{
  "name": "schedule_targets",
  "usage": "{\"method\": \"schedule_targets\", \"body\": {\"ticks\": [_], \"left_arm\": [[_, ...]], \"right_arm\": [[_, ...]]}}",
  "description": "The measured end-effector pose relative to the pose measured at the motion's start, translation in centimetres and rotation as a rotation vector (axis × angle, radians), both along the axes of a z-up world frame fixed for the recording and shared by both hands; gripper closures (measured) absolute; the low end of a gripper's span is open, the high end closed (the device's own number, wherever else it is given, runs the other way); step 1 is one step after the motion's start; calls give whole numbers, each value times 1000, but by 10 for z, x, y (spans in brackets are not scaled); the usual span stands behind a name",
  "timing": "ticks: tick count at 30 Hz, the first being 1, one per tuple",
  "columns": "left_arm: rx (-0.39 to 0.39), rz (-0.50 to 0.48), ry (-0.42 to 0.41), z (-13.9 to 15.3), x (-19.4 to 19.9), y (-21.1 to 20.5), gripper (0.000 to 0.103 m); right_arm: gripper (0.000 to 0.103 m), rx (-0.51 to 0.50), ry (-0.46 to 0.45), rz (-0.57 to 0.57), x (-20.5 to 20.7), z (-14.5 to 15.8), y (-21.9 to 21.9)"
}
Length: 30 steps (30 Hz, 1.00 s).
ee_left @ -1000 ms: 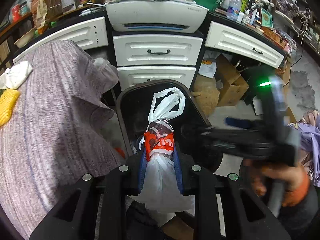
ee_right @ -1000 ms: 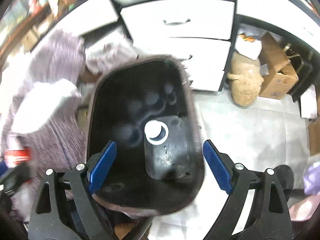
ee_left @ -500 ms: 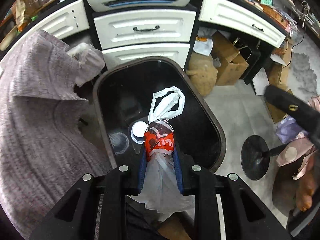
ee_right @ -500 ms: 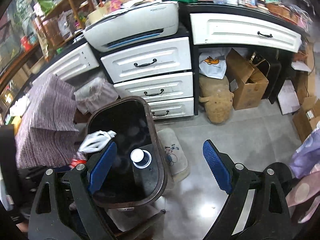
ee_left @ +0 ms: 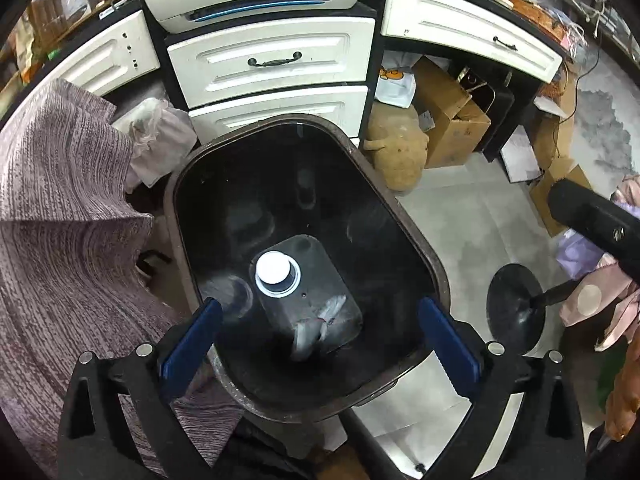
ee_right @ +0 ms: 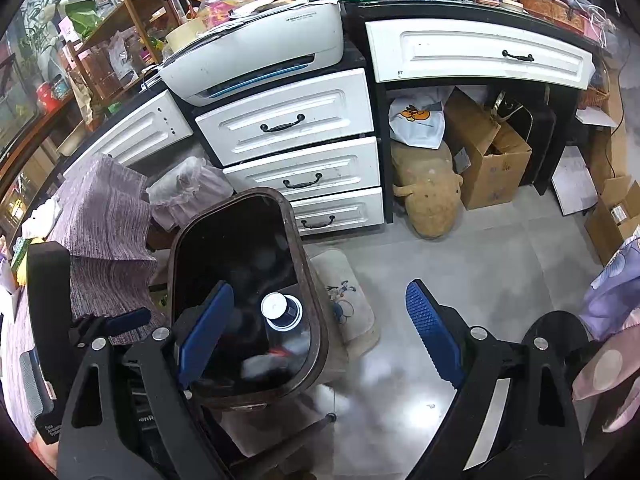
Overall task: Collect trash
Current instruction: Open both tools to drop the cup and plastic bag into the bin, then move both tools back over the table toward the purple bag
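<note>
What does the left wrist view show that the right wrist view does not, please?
Only the left wrist view looks straight into the bin, showing the crumpled bag at its bottom between the opening left gripper. Only the right wrist view shows the wooden shelf, the foot mat and the open right gripper. Both show the bottle and printer.

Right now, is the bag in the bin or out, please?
In: the bag lies at the bottom of the bin beside a bottle.
</note>
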<state>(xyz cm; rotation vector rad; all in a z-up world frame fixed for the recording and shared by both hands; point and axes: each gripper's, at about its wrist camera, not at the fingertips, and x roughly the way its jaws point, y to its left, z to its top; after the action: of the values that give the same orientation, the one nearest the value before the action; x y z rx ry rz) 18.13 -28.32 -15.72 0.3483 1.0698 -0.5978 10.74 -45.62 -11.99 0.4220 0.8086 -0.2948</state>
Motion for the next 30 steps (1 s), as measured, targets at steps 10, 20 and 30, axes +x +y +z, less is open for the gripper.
{"method": "schedule_targets", "body": {"ticks": [10, 20, 30], "left_arm": [[-18, -11, -93, 24, -31, 15, 6], [-68, -3, -241, 72, -71, 55, 6], [-138, 125, -317, 109, -84, 127, 6]], "right_arm": [[16, 11, -30, 7, -5, 4, 4], [15, 10, -98, 40, -11, 26, 22], [15, -41, -162, 211, -2, 57, 87]]}}
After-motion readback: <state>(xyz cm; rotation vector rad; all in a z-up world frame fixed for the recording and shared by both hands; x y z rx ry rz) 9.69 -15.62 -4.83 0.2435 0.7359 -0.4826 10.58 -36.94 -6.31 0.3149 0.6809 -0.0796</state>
